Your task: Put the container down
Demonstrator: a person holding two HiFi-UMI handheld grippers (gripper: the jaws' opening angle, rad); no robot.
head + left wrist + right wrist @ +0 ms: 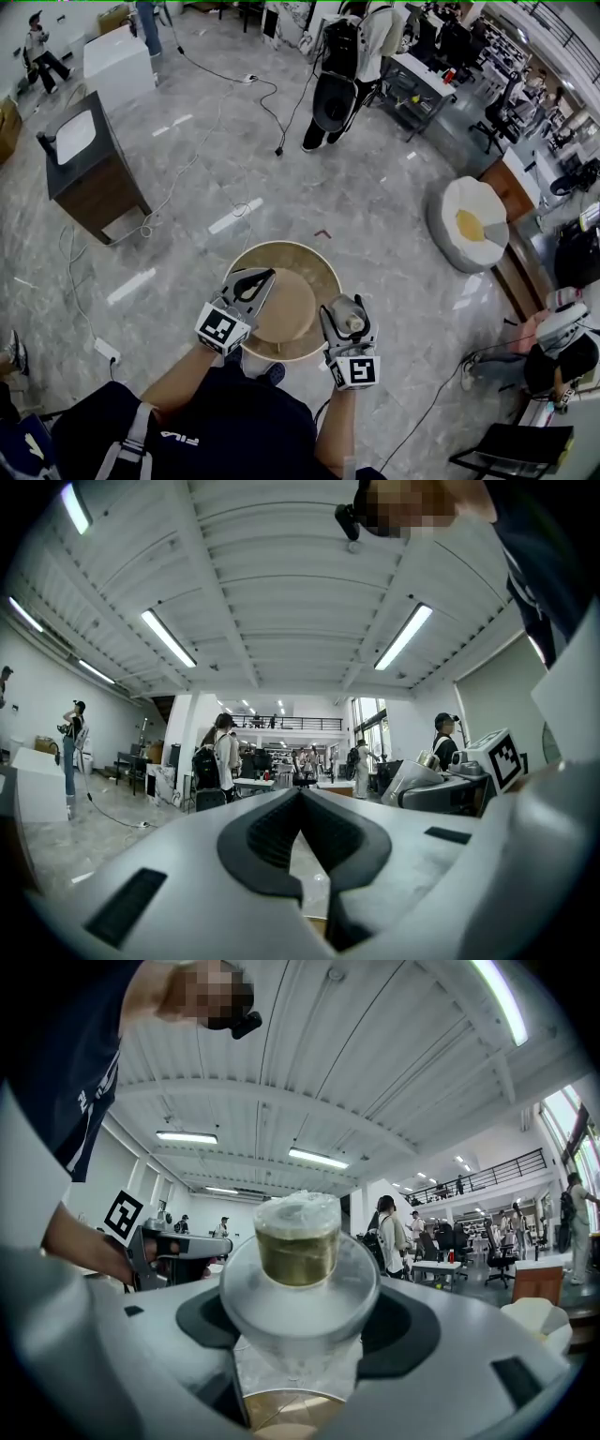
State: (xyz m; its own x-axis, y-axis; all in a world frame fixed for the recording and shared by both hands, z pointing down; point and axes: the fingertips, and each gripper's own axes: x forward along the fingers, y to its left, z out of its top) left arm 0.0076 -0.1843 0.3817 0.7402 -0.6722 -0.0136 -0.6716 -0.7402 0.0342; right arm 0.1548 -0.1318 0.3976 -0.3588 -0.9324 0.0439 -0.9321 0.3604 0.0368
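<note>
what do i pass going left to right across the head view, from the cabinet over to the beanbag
wooden cabinet -> left gripper -> container held in the right gripper -> white beanbag

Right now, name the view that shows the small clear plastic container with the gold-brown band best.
The right gripper view: the small clear plastic container fills its middle, gripped between the right gripper's jaws. The head view shows it tiny, above the round wooden table. The left gripper view hardly shows it.
</note>
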